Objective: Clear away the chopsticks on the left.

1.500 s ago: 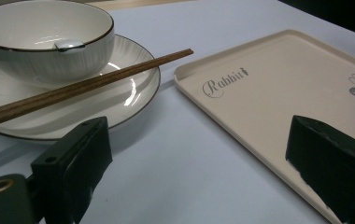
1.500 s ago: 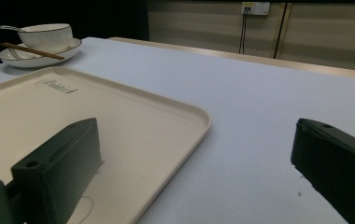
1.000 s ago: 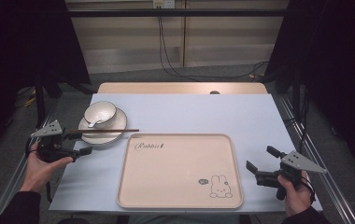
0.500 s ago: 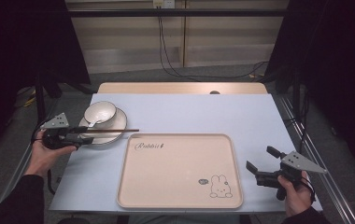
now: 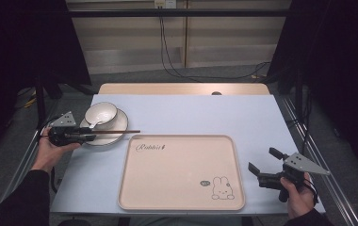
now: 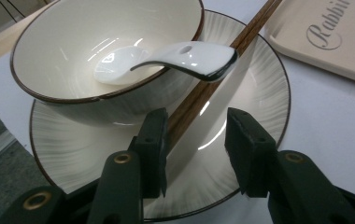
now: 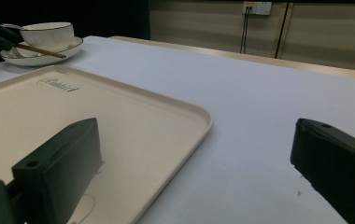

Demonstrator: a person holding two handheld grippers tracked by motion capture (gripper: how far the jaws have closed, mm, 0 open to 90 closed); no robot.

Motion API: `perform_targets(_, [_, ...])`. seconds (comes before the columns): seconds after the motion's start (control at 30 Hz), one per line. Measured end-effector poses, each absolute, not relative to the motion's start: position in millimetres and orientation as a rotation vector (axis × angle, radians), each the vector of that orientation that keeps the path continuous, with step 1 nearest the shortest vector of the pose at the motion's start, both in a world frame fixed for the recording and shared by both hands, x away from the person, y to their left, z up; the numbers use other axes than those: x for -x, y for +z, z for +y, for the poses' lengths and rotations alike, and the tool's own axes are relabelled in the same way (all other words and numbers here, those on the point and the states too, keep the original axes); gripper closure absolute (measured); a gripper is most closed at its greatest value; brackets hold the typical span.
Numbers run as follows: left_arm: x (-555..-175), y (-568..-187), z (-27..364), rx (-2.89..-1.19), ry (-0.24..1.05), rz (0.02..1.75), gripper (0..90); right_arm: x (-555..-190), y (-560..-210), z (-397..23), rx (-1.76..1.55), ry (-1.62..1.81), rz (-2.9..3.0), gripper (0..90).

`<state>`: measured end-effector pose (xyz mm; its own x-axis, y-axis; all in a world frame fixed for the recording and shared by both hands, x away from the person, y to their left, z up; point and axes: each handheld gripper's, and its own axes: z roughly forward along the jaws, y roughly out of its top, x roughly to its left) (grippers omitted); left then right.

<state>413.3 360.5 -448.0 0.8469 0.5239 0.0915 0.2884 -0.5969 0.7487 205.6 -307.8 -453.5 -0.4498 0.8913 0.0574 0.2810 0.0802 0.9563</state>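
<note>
Now my left gripper sits over the plate near the table's far-left corner, its jaws just closing around the chopsticks; one pad touches the wood, the other stands off, so nothing is pinched yet. The 2 chopsticks lie across the plate's near rim beside the bowl, tips reaching toward the tray, which raises them clear of the surface for an easy grab. The spoon leans over the bowl's rim just above them, so I judge lifting needs care. My right gripper rests spread wide at the table's near-right corner, beside the tray's bare floor.
</note>
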Motion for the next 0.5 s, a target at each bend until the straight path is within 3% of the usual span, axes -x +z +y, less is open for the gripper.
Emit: perform_targets(0.5, [-414.4, -448.0, 358.9, -2.273, 0.411, 0.576, 62.7, -205.2, -453.3, -307.7, -1.156, 1.394, 1.797, 1.6])
